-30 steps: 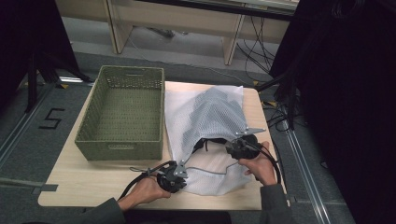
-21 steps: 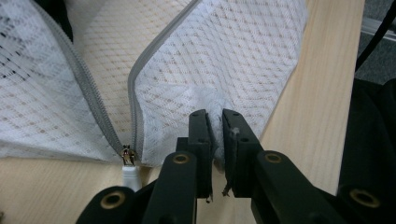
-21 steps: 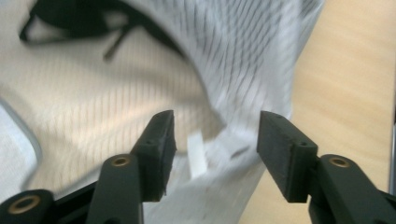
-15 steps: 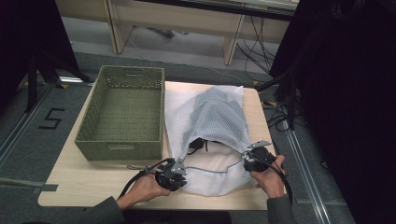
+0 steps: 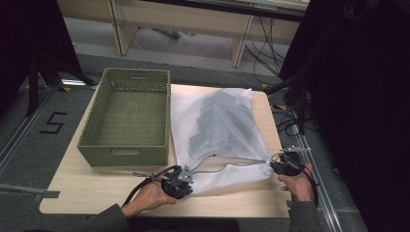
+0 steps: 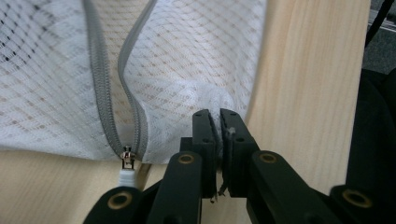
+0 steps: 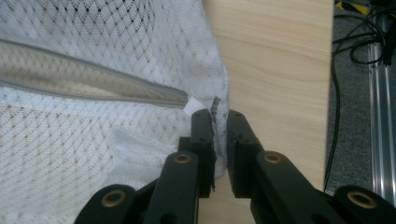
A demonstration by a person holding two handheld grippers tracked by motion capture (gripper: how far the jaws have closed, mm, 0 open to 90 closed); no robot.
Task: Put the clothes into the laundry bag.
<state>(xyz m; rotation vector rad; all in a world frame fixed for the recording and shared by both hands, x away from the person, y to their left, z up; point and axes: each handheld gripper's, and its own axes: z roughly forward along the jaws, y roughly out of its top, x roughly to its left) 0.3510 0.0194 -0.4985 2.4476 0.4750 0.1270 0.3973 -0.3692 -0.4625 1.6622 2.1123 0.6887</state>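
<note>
Two grippers work one mesh bag [image 5: 217,130]. The left gripper [image 5: 180,180] is clenched on the bag's near left corner, beside the zipper pull [image 6: 126,158]. The right gripper [image 5: 276,166], its jaws just closed, pinches the near right corner. The bag lies flat on the table [image 5: 96,188], beside one green basket [image 5: 128,116], with one grey garment [image 5: 217,123] inside.

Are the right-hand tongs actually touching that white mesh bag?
Touching. In the right gripper view, the right tongs, whose jaws have just been closing, pinch the edge of the mesh bag, with fabric caught between the jaws, beside the end of the grey zipper.
</note>
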